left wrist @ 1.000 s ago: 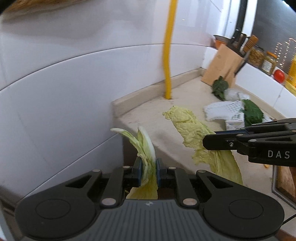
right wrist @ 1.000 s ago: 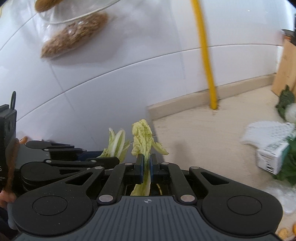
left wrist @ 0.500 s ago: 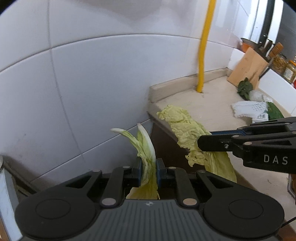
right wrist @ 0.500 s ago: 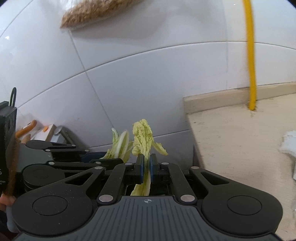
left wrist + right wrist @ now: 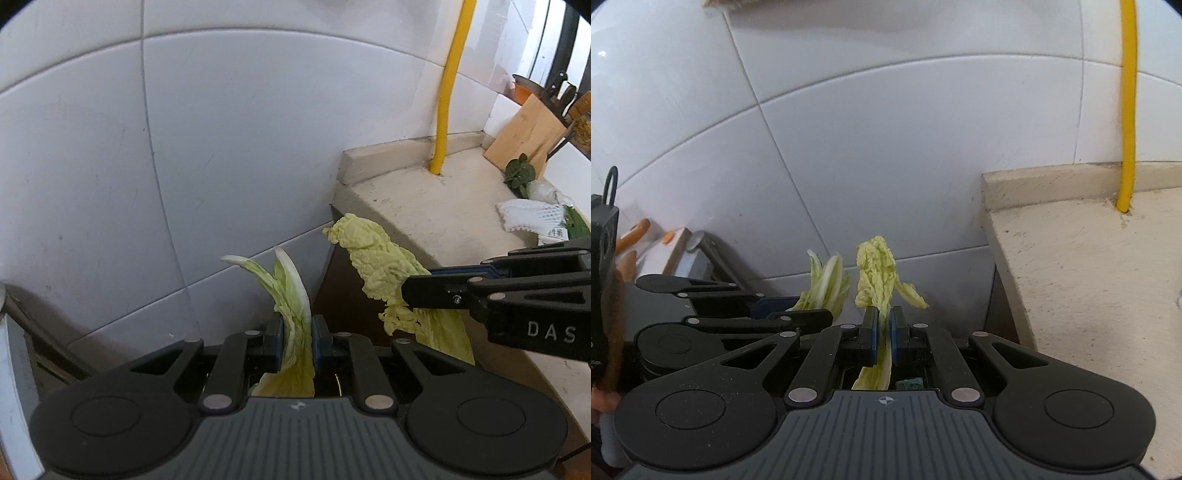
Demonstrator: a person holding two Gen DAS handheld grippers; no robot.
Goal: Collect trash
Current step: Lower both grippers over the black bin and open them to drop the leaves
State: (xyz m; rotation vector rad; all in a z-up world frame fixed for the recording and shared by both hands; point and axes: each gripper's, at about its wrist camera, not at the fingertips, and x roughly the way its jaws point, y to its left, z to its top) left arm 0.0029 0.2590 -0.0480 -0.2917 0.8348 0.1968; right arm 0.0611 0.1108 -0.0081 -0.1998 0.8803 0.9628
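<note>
Left gripper (image 5: pixel 297 341) at the bottom middle of the left wrist view, fingers (image 5: pixel 275 343) closed tight on a pale green cabbage leaf (image 5: pixel 291 295) with a white rib, poking up and curling toward the upper left. Right gripper (image 5: pixel 406 295) at the right side of the same view, pinching a crinkly yellow cabbage leaf (image 5: pixel 373 258), tip up toward the middle of the frame, wide end hanging low. Both leaves up in the air, in front of a white tiled wall (image 5: pixel 221 147), off the left edge of the table (image 5: pixel 443 214). Yellow pipe (image 5: pixel 448 92) up the wall in the upper right, foot on the table. Wooden knife block (image 5: pixel 524 133) at the far right, with a dark green leaf (image 5: pixel 519 173) just beside it and a white net (image 5: pixel 528 214) near the right edge. In the right wrist view, right gripper (image 5: pixel 882 334) at the bottom middle, fingers (image 5: pixel 871 332) shut on the crinkly yellow leaf (image 5: pixel 879 269), standing up. Left gripper (image 5: pixel 798 312) at the lower left, its green leaf (image 5: pixel 827 284) just beside the yellow one. Table (image 5: pixel 1089 277) at the right, yellow pipe (image 5: pixel 1128 103) in the upper right corner. White box with orange bits (image 5: pixel 653 243) at the left edge, too blurry to tell apart.
</note>
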